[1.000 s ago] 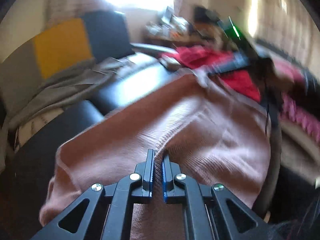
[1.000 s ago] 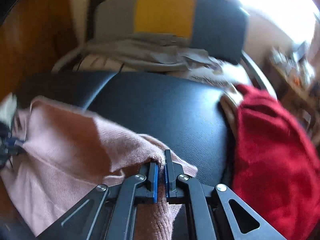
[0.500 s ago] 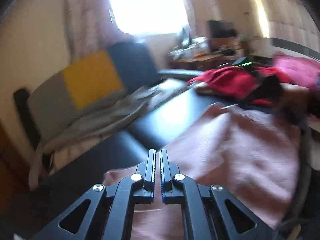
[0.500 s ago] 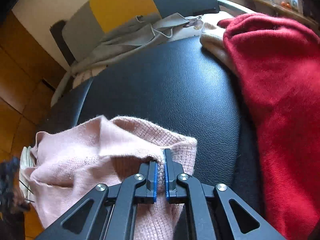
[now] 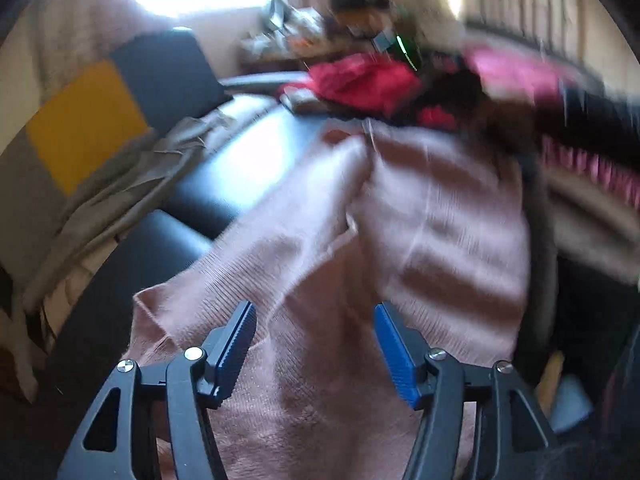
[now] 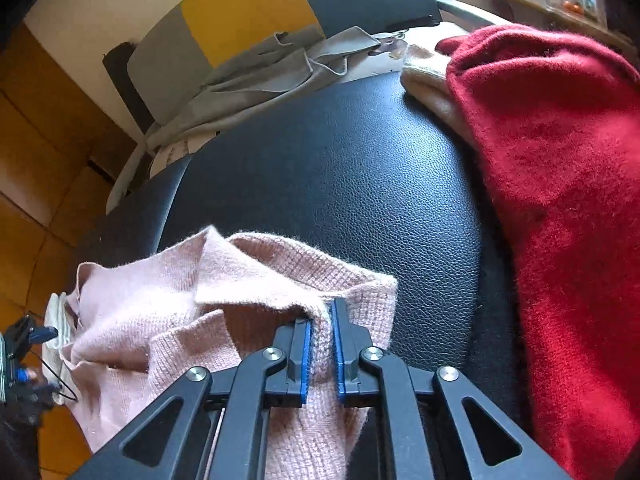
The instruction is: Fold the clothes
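A pink knitted sweater (image 5: 440,216) lies spread over a black leather surface (image 5: 240,168). My left gripper (image 5: 315,312) hovers over its near part. Its jaws are opening and stand wide, and the knit lies below them untouched by the blue pads. In the right wrist view the sweater's (image 6: 160,320) folded corner rests on the black leather (image 6: 340,168). My right gripper (image 6: 322,316) has a ridge of that knit between its pads. Its jaws are just starting to open, and the pads still touch the fabric.
A red sweater (image 6: 560,160) is heaped at the right over a cream garment (image 6: 428,80). It also shows far off as the red sweater (image 5: 360,80). A grey garment (image 6: 248,80) is draped on a chair with a yellow panel (image 6: 240,12) behind the leather.
My left jaws went from shut on the pink knit to wide open, letting it go. The right gripper lowered the corner onto the leather and its jaws have parted slightly.
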`<state>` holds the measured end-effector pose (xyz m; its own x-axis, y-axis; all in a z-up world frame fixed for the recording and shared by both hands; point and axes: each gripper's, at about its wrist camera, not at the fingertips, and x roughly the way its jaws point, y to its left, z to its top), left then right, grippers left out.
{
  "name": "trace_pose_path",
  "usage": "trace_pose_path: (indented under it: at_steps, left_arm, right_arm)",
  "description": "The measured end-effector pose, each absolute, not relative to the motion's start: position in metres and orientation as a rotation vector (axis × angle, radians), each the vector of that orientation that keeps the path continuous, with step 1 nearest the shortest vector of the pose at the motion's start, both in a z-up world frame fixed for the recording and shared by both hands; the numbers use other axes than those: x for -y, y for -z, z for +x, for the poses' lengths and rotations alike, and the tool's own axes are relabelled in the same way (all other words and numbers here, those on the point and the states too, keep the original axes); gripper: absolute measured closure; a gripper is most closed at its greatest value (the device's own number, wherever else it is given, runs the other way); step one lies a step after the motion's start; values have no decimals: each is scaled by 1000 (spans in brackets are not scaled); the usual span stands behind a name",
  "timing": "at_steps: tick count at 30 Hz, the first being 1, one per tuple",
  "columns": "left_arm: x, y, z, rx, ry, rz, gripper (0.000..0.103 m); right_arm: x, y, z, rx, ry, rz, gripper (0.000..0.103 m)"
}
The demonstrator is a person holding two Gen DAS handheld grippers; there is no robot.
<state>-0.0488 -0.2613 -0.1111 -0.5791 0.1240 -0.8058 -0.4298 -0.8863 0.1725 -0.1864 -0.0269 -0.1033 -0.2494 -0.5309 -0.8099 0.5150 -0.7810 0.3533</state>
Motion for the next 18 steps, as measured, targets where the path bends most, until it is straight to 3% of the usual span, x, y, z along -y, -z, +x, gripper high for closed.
trace_pose_path:
  at_steps: [2, 3, 4, 7, 11, 18]
  left_arm:
    - [264, 118, -58, -518, -2465, -1258, 41]
    - [268, 118, -63, -490, -2474, -1263, 53]
    - [273, 116, -66, -446, -2490, -1257, 74]
    - [287, 101, -57, -323, -2527, -1200, 98]
    - [293, 117, -49, -384, -2518, -1286, 101]
    - [305, 97, -51, -190, -2627, -1162, 102]
  right_arm:
    - [28, 103, -186, 9, 2071, 1348, 92]
    - [29, 103, -186, 7, 2072, 1349, 92]
    - [28, 103, -187, 8, 2073, 1350, 92]
    - [27, 102, -184, -8, 2070, 1349, 92]
    - [31, 101, -186, -34, 2069, 1344, 92]
    - [31, 99, -185, -41, 2079, 1344, 91]
